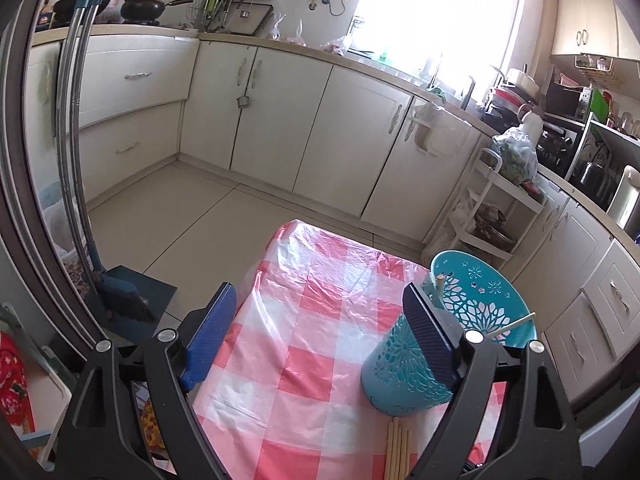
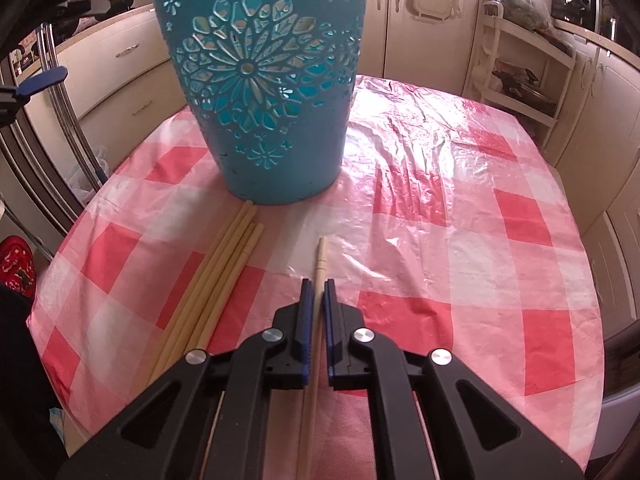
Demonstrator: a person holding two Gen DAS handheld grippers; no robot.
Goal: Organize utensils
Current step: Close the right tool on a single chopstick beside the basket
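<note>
Here, a surface (image 2: 460, 220) draped in a crinkled pink-and-white checked plastic cloth carries a teal cut-out basket (image 2: 264, 92), standing upright. In the right wrist view, the right gripper (image 2: 316, 292) has its jaws clamped on a single pale chopstick (image 2: 320, 256) that points toward the basket. Just left of it, a bundle of chopsticks (image 2: 224, 264) lies flat on the cloth, its far tips touching the basket's base. In the left wrist view, the left gripper (image 1: 320, 312) has its jaws wide apart and empty above the cloth. Two chopsticks already stand inside the basket (image 1: 480, 304), leaning on its rim.
</note>
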